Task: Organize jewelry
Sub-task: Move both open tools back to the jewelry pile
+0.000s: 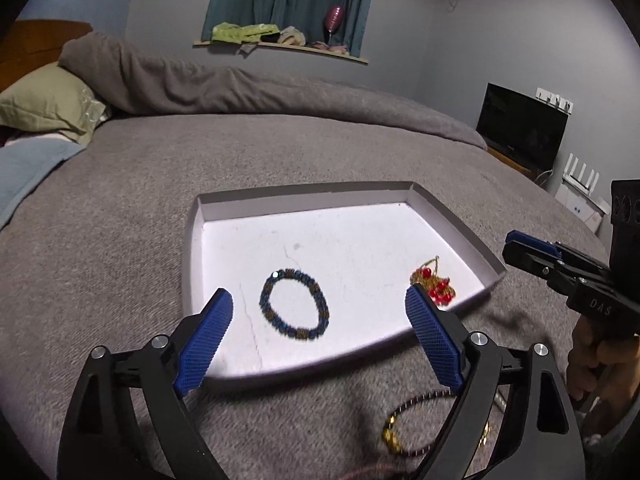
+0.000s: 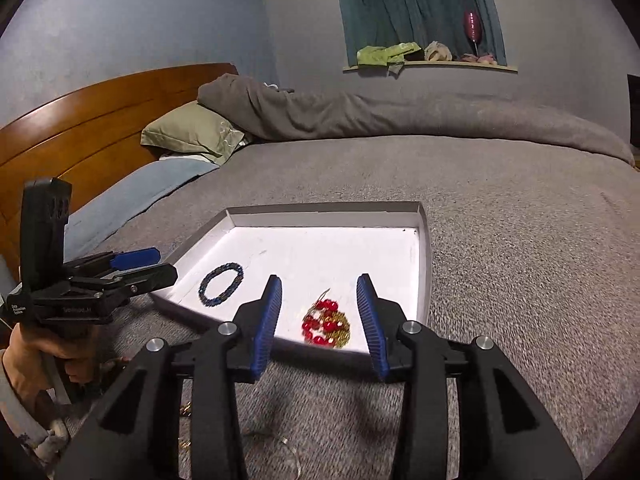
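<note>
So there's a shallow white cardboard tray (image 1: 460, 224) sitting on a nubby grey blanket (image 1: 120, 240) on the bed, low walls, flat matte floor with a few scuffs. Two pieces are lying in it. One is a bracelet (image 1: 295, 305) of small dark blue and bronze beads, laid out in a neat oval near the front-left part of the tray. The other is a little heap of gold chain with shiny round red beads (image 2: 326, 324), bunched up by the front-right edge.

The left gripper (image 1: 320, 328) hangs over the tray's front edge with its ribbed blue pads (image 1: 206, 344) spread wide, nothing between them; the bracelet lies flat on the tray floor below the gap. The right gripper (image 2: 320, 316) has its pads partway apart too, empty, with the red-bead heap lying loose in the tray just past the tips.

Outside the tray, on the blanket close to the person, there's a thin dark cord loop with a gold charm (image 1: 400, 428), a bit blurry. A green pillow (image 2: 192, 130) sits by the wooden headboard (image 2: 80, 120).
</note>
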Available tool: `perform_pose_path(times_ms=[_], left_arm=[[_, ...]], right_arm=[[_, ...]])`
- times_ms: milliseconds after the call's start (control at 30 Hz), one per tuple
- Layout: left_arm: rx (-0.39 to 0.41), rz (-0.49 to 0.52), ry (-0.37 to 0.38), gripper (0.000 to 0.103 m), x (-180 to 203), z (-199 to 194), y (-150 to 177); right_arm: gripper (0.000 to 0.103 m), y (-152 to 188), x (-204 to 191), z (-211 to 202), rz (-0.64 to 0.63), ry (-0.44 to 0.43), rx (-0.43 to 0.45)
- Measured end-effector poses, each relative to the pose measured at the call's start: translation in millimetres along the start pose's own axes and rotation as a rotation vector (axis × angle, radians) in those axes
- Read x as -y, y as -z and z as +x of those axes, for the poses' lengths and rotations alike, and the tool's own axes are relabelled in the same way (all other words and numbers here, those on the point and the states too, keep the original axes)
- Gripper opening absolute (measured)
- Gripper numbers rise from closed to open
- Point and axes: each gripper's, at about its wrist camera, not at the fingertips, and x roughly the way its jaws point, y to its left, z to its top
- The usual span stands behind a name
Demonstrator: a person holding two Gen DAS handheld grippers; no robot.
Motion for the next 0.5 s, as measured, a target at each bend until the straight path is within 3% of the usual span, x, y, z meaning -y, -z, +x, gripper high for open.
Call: perform_pose_path(times_ms=[133, 500], left_arm=[[0.02, -0.011, -0.004, 0.09, -4, -19, 10], [0.028, -0.035, -0.024, 0.091, -14, -54, 41]], right_arm=[[0.045, 9, -7, -13, -0.006, 0.001, 0.006], [0.045, 41, -21, -36, -0.044, 0.017, -0.029]])
